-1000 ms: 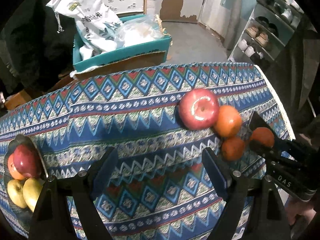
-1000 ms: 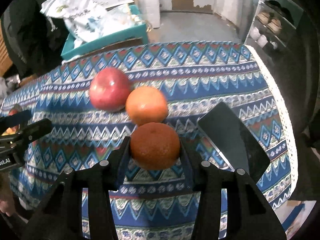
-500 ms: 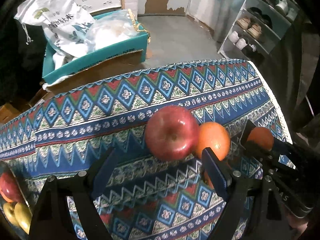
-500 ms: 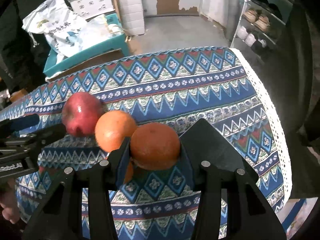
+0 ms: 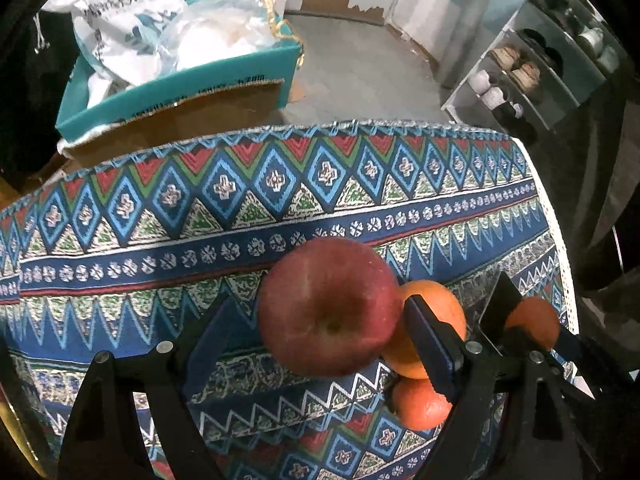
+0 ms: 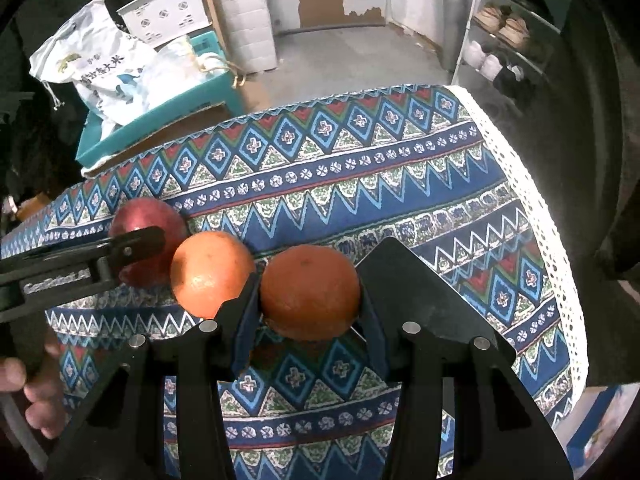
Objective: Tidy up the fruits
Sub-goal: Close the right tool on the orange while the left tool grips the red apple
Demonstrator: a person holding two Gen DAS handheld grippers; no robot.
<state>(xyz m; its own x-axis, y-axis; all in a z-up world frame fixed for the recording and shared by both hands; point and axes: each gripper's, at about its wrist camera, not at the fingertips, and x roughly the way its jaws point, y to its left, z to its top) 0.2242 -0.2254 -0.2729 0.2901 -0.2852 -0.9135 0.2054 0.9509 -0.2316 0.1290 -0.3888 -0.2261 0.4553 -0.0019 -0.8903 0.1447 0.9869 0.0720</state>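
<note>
I am holding an orange (image 6: 310, 292) between my right fingers (image 6: 310, 300), the pads pressing its two flanks and carrying it clear above the patterned tabletop (image 6: 400, 184), while my left fingers (image 5: 320, 332) are standing wide apart around the red apple (image 5: 328, 306) without squeezing it; the apple is resting on the cloth, touching a second orange (image 5: 436, 316) just behind it, with a third orange (image 5: 420, 404) lying nearer me. I am judging the apple to be the heavier, firm, smooth-skinned piece, likely to slip or roll if pinched high, so I am planning to take it across its widest middle, low enough that the pads wrap below the bulge, and with modest pressure so it does not bruise. The oranges look lighter and a little yielding, their dimpled peel giving better grip, though they roll freely and the touching one may shift when the apple lifts. Compared with a second ago, my left fingers have travelled from open cloth to straddle the apple, which now fills the gap, and the plate of fruit at the left edge has slipped out of view; my right fingers are keeping the same tight hold, with the orange now lifted off the cloth.
</note>
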